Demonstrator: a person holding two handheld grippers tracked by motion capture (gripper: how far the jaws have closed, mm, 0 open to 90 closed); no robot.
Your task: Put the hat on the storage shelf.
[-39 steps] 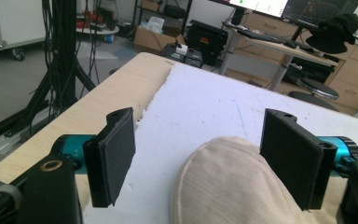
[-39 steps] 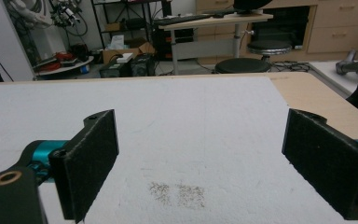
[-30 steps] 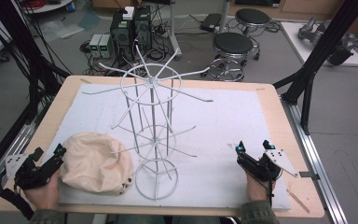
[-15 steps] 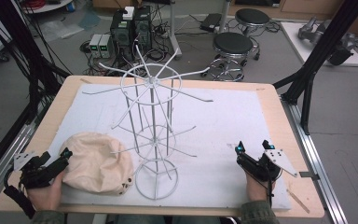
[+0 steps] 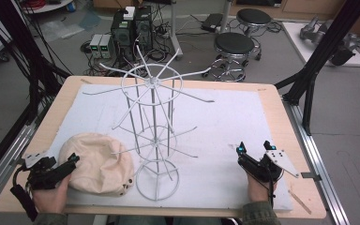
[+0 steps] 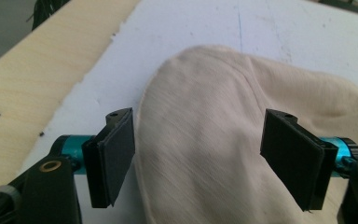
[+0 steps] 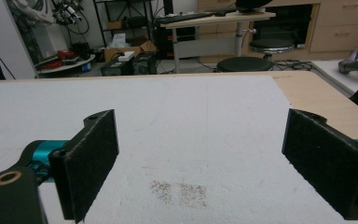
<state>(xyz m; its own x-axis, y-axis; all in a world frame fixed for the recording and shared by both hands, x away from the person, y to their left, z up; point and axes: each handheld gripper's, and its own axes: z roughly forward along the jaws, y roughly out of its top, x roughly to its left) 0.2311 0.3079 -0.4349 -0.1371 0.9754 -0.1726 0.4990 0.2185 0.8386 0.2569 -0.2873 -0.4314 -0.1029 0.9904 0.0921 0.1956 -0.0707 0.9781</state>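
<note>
A white mat (image 5: 234, 126) covered most of the wooden surface (image 5: 290, 122). Behind the surface, two round black stools (image 5: 234, 44) stood on the grey floor (image 5: 337, 122). Some computer boxes (image 5: 130, 28) with lots of wires sat near them. A black frame pole (image 5: 328, 47) leaned up at the right side.

Cream cloth hat (image 5: 98, 161), rumpled, on white mat (image 5: 225, 122), probably touching white wire rack (image 5: 154, 140).
</note>
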